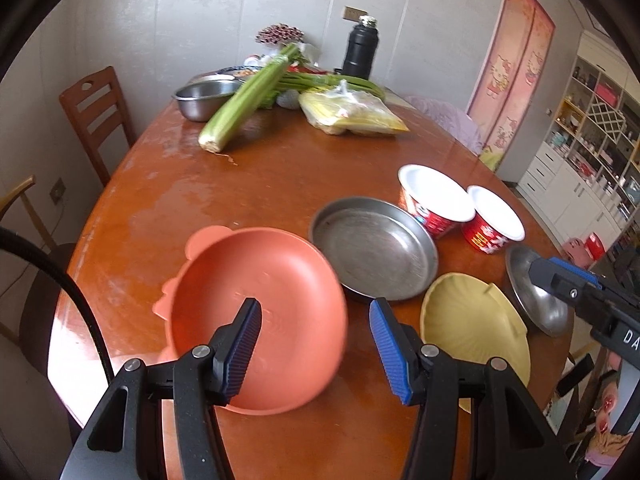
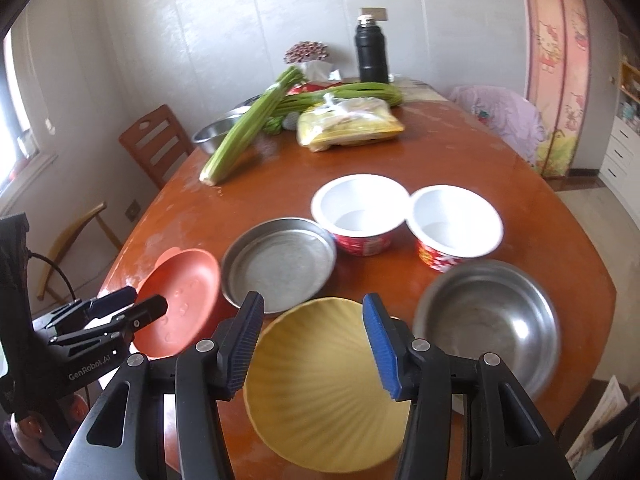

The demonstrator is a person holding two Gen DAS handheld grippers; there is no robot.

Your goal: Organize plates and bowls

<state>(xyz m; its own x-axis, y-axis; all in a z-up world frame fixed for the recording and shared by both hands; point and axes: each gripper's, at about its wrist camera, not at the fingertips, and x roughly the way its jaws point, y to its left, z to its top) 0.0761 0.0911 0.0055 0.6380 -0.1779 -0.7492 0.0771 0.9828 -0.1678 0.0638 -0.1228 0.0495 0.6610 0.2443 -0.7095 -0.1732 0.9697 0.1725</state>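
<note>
Both jaws wide, nothing gripped.

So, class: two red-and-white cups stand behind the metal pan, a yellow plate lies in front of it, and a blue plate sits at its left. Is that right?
Not quite. The plate left of the metal pan is orange, not blue; the right wrist view shows it tilted by the left gripper. The two cups and the yellow plate are as stated.
</note>
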